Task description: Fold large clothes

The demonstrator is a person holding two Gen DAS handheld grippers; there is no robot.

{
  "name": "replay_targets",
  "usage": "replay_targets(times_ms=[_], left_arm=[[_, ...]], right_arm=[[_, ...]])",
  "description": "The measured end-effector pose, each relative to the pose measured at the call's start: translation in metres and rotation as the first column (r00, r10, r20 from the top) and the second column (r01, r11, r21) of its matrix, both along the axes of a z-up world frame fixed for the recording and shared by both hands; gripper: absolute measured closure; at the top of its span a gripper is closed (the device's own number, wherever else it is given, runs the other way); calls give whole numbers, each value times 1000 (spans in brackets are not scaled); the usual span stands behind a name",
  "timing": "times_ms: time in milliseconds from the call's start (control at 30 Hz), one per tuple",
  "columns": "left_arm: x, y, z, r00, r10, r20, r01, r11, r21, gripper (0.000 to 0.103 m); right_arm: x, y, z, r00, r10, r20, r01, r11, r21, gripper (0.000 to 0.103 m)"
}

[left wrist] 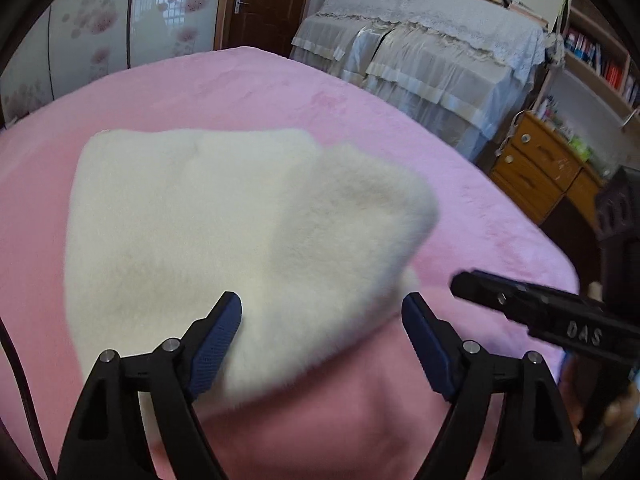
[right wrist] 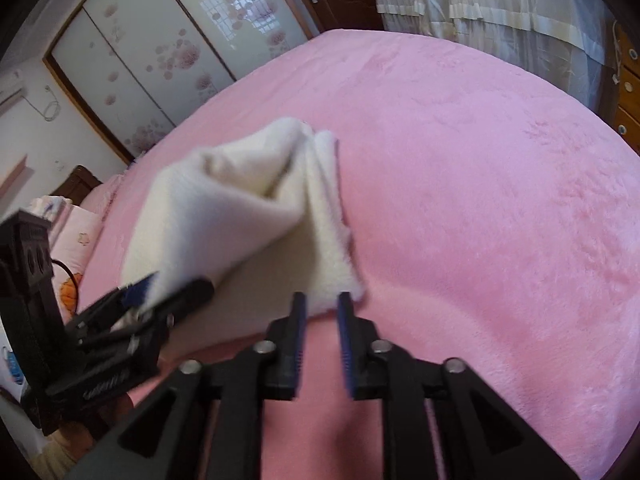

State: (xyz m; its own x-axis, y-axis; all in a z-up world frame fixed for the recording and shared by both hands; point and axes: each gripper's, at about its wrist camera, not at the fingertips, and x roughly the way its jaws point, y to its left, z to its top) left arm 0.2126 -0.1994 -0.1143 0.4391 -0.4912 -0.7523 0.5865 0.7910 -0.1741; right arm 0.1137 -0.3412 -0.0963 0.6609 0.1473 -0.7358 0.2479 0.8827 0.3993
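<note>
On pink bed (left wrist: 360, 120), at centre of left view: cream garment (left wrist: 200, 232), fleecy, already doubled into layers, one flap lapped across toward 3 o'clock; seen from right view as raised, tented fold (right wrist: 240, 208) running from 11 o'clock down to 6 o'clock, near edge lying just ahead of right gripper's tips. Left gripper (left wrist: 322, 320) spread wide, pads on either side of near hem, nothing pinched as far as could be told; in right view, though, same tool at 8 o'clock looked pressed into cloth edge, so true contact could not be settled. Right gripper (right wrist: 322, 308) nearly closed, narrow gap between pads, no cloth between them; fabric just beyond tips. Judged as mid-fold, between one tuck and another, grips apparently let go or not yet taken. Next move likely called for: pinching near corners cleanly through all layers, lifting evenly, carrying hem toward 12 o'clock without dragging lower layers askew.
</note>
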Motion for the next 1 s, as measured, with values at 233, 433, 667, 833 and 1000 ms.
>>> replay_targets(times_ms=[233, 433, 667, 833, 1000], left_arm=[[12, 82, 24, 972, 229, -44, -231, 972, -47, 22], [45, 132, 3, 915, 376, -146, -383, 924, -17, 23], [59, 107, -16, 926, 340, -163, -332, 940, 74, 24], [46, 86, -19, 949, 301, -92, -291, 951, 107, 24], [31, 67, -38, 965, 262, 32, -262, 934, 245, 24]], right_arm=[[18, 2, 46, 992, 97, 85, -96, 995, -25, 61], [67, 21, 52, 979, 198, 53, -196, 979, -51, 61], [89, 36, 19, 957, 284, -59, -289, 947, -138, 90], [49, 8, 25, 981, 191, 22, -185, 969, -163, 91], [53, 4, -53, 984, 130, -123, -146, 981, -130, 90]])
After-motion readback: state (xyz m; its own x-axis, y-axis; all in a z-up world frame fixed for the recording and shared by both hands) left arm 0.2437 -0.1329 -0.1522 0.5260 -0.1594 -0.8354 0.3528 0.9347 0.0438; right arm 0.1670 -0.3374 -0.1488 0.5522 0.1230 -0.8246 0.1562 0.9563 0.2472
